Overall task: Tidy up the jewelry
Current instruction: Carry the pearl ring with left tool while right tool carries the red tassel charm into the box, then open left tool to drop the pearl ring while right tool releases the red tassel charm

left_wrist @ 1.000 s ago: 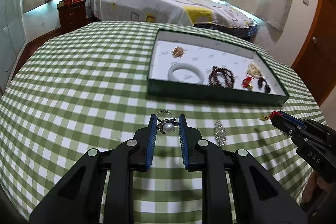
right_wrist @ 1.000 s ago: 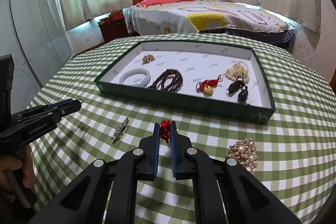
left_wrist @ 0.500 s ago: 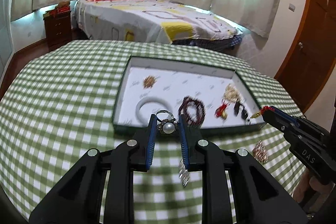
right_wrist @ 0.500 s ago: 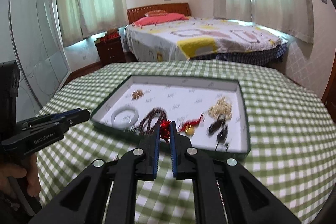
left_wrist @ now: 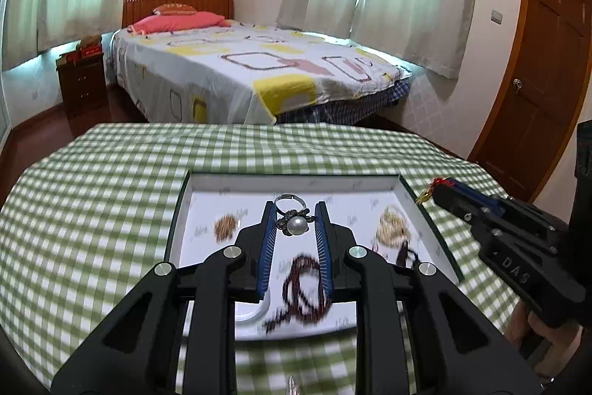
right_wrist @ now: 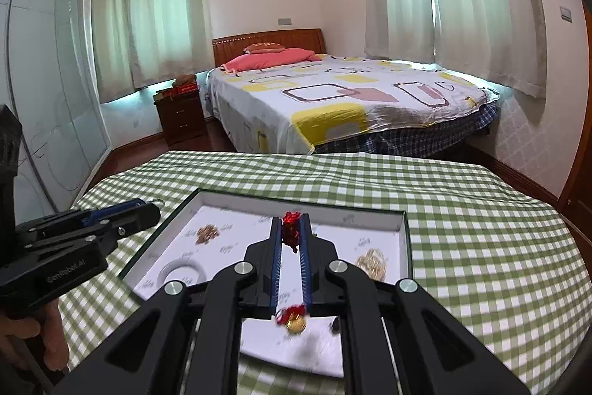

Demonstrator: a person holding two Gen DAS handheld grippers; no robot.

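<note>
My left gripper (left_wrist: 295,211) is shut on a pearl ring (left_wrist: 296,224) with a silver band, held above the white-lined green tray (left_wrist: 177,221). My right gripper (right_wrist: 291,224) is shut on a red knotted charm (right_wrist: 291,233), also raised over the tray (right_wrist: 405,247). In the tray lie a dark bead bracelet (left_wrist: 305,289), a white bangle (right_wrist: 181,271), a small gold piece (left_wrist: 225,226), a gold chain pile (left_wrist: 392,226) and a red-and-gold charm (right_wrist: 294,318). Each gripper shows in the other view: the right one (left_wrist: 440,189) at the right, the left one (right_wrist: 153,206) at the left.
The tray rests on a round table under a green checked cloth (left_wrist: 92,210). Beyond it stand a bed (left_wrist: 240,69), a dark nightstand (left_wrist: 83,84) and a wooden door (left_wrist: 544,80). A hand (right_wrist: 48,332) holds the left gripper's handle.
Both grippers have risen and moved forward from over the cloth to over the tray, each still holding its piece. The loose jewelry on the cloth has dropped out of view.
</note>
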